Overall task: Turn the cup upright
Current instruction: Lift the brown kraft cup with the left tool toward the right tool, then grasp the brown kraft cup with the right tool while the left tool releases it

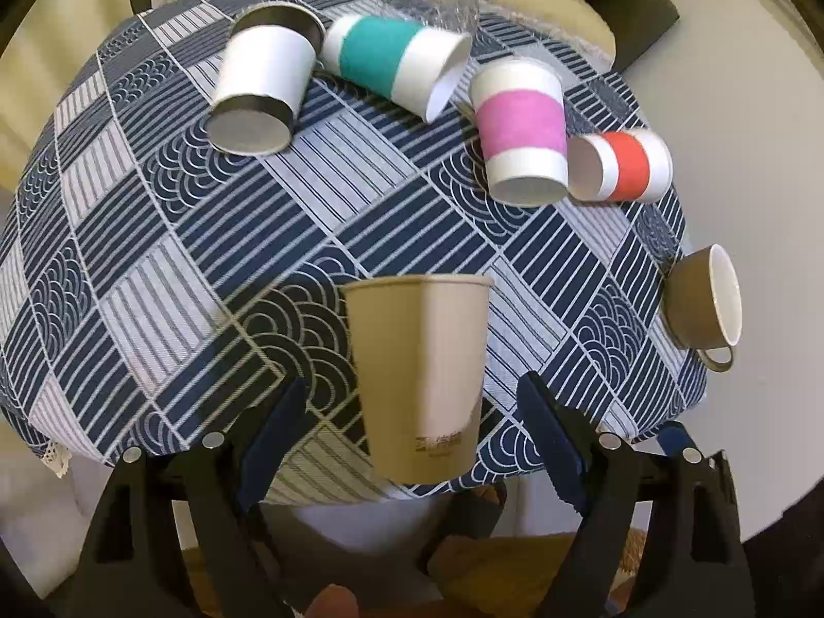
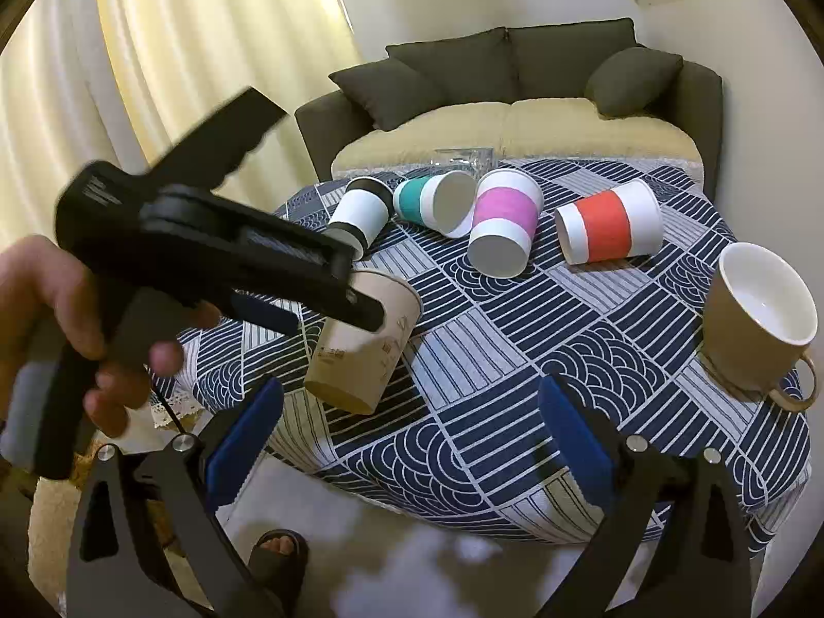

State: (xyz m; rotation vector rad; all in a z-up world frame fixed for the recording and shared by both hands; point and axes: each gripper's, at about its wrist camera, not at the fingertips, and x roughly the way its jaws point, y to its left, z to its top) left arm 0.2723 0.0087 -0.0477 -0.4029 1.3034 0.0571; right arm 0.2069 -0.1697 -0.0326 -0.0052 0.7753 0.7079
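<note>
While four banded cups [image 1: 520, 134] lie toppled, mug [image 2: 757, 319] stands beside.

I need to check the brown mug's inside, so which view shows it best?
The right wrist view: the brown mug stands larger there, with its white interior open to the camera. The left wrist view shows the mug small at the table's right edge, its mouth seen obliquely.
</note>
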